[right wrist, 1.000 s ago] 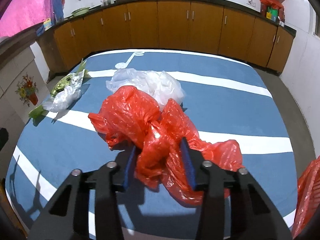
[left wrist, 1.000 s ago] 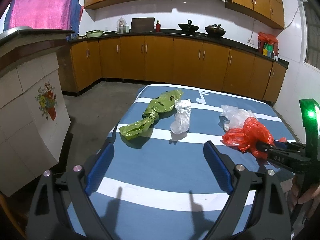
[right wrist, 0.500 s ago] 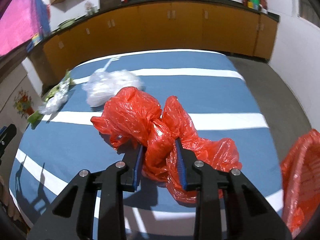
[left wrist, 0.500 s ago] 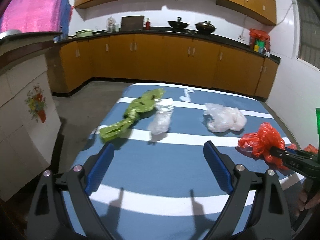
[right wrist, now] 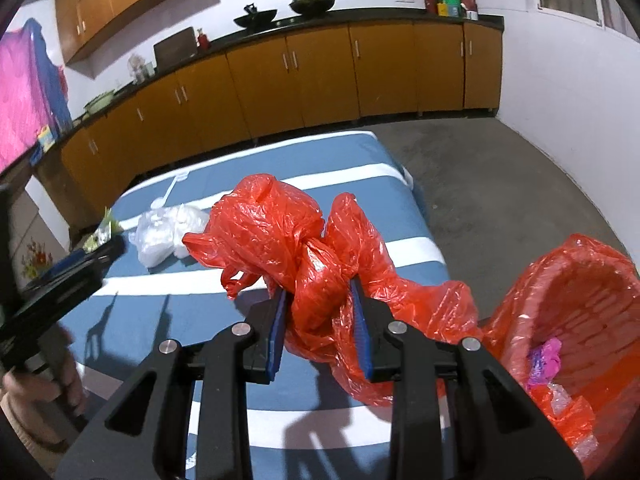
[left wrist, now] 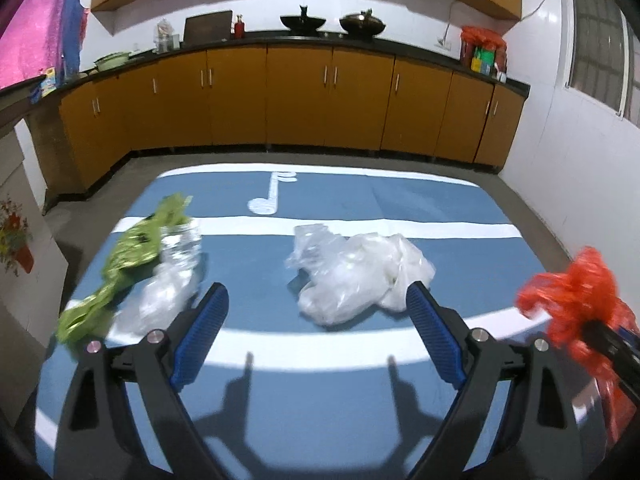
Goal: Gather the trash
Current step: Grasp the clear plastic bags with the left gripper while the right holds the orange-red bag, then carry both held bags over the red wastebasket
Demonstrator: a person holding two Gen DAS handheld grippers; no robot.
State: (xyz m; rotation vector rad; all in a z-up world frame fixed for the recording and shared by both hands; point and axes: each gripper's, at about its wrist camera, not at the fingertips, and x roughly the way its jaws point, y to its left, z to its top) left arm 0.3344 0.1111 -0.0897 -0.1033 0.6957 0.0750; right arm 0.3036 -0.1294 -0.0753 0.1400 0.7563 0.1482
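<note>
My right gripper (right wrist: pixel 320 300) is shut on a crumpled red plastic bag (right wrist: pixel 288 236) and holds it above the right edge of the blue striped table (right wrist: pixel 168 320). The red bag also shows at the right of the left wrist view (left wrist: pixel 576 300). My left gripper (left wrist: pixel 316 312) is open and empty above the table, facing a clear plastic bag (left wrist: pixel 356 272). A green bag (left wrist: pixel 128 256) and a small clear bag (left wrist: pixel 168 280) lie at the table's left. A red-lined trash basket (right wrist: pixel 580 320) stands right of the table.
The basket holds pink and clear scraps (right wrist: pixel 544 360). Orange kitchen cabinets (left wrist: pixel 300 100) run along the back wall. Concrete floor (right wrist: pixel 500 184) lies between table and cabinets. A white tiled counter (left wrist: pixel 16 200) stands at the left.
My right gripper has carried the red bag to the right, off the table middle toward the basket, which has come into view. My left gripper has swung right to face the clear bag.
</note>
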